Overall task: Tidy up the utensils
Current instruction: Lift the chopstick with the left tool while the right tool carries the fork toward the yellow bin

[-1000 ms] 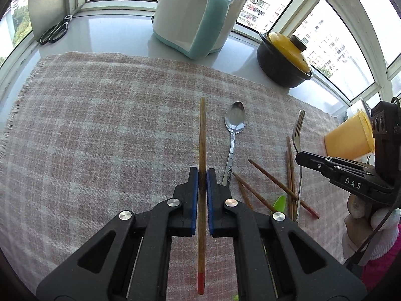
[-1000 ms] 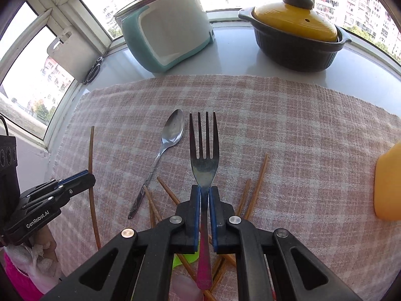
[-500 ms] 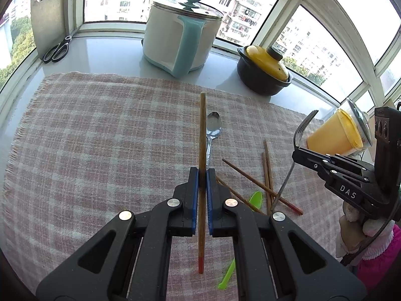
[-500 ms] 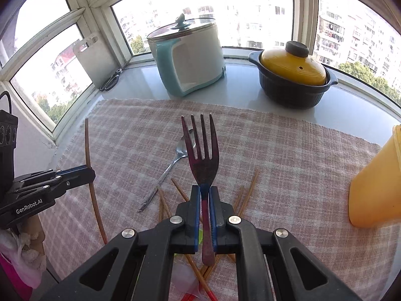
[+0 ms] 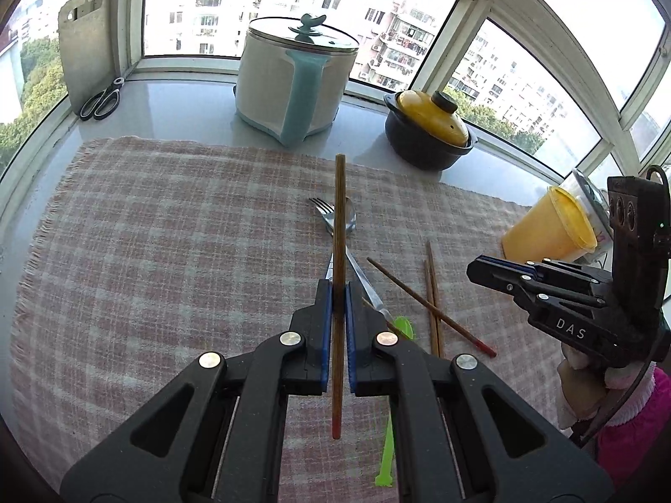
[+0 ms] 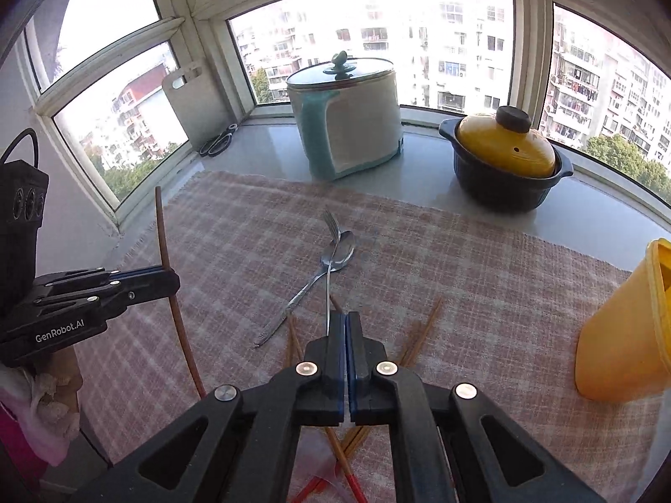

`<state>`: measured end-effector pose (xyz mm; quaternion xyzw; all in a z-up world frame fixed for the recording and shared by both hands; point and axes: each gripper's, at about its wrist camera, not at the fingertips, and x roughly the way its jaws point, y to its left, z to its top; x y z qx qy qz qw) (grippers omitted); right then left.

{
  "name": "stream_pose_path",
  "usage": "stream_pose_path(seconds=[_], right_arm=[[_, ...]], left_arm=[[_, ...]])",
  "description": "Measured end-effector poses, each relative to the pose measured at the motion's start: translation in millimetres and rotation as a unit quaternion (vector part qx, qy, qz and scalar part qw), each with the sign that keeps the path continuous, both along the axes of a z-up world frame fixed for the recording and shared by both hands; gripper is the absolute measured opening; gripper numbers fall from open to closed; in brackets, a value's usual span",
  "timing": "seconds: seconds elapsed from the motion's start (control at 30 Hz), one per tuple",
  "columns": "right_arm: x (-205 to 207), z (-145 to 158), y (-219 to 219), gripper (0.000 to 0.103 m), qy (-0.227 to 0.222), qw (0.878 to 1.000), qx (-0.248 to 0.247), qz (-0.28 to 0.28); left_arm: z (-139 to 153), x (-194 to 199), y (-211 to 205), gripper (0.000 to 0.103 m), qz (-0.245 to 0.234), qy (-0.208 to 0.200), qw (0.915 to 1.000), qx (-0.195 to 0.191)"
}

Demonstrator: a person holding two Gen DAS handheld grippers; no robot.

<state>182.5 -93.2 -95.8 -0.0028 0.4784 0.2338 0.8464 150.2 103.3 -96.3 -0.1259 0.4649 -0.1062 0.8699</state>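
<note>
My left gripper [image 5: 335,289] is shut on a brown chopstick [image 5: 339,218] with a red tip, held above the checked cloth [image 5: 167,251]. My right gripper [image 6: 344,322] hangs over a heap of loose chopsticks [image 6: 419,335]. Its jaws are opening, a thin slit apart, with nothing between them. The metal fork [image 6: 329,276] is out of the grip. It shows edge-on just left of the right fingertips and crosses the spoon [image 6: 342,251] on the cloth. In the left wrist view the fork [image 5: 325,211] lies over the spoon [image 5: 352,220], and the right gripper [image 5: 474,268] is bare.
A yellow cup [image 6: 625,335] stands on the cloth's right side. A white and teal pot [image 6: 348,117] and a black pot with a yellow lid [image 6: 507,163] stand behind the cloth. Scissors [image 5: 102,100] and a cutting board [image 5: 84,42] are at the far left. A green plastic utensil [image 5: 388,440] lies near the front.
Both grippers have risen, so more of the cloth and windowsill shows. The fork, gripped by the right gripper before, has left the jaws and now lies across the spoon.
</note>
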Motion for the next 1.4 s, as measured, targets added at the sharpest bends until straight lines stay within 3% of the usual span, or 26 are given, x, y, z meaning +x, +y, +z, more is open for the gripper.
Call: stream_pose_path(seconds=[0.07, 0.27, 0.67, 0.83, 0.97, 1.07, 1.13, 1.17, 1.2, 1.4], right_arm=[[12.3, -11.2, 4.1, 0.028, 0.026, 1.0, 0.009, 0.001], [57.3, -45.3, 29.3, 0.028, 0.085, 0.996, 0.016, 0.013], [105.0, -95.9, 88.3, 0.026, 0.127, 0.99, -0.043, 0.044], [109.9, -102.6, 103.9, 0.025, 0.123, 0.988, -0.072, 0.055], [116.0, -101.3, 109.7, 0.011, 0.125, 0.988, -0.079, 0.053], [116.7, -100.0, 113.8, 0.01, 0.119, 0.987, -0.091, 0.062], [116.7, -95.7, 117.1, 0.016, 0.105, 0.988, -0.094, 0.065], [117.2, -93.0, 116.7, 0.029, 0.098, 0.989, -0.092, 0.062], [118.1, -91.6, 116.7, 0.033, 0.094, 0.99, -0.091, 0.06], [128.9, -98.8, 137.0, 0.028, 0.082, 0.985, -0.133, 0.072]], left_arm=[[0.5, -3.4, 4.4, 0.004, 0.005, 0.0, 1.0, -0.001], [-2.5, -10.5, 25.4, 0.004, 0.031, 0.004, 0.9995, -0.004], [-18.1, 0.5, 48.6, 0.004, 0.051, 0.022, 0.9984, -0.015], [-20.4, 4.8, 50.2, 0.004, 0.047, 0.024, 0.9985, -0.016], [-22.0, 6.4, 51.7, 0.004, 0.045, 0.026, 0.9985, -0.018], [-21.7, 6.4, 53.0, 0.004, 0.045, 0.025, 0.9985, -0.02], [-21.5, 6.1, 53.9, 0.004, 0.045, 0.024, 0.9985, -0.02], [-21.7, 6.2, 54.5, 0.004, 0.046, 0.024, 0.9984, -0.02], [-22.0, 6.2, 55.1, 0.004, 0.047, 0.025, 0.9984, -0.021], [-23.6, 6.4, 57.9, 0.004, 0.049, 0.027, 0.9982, -0.021]])
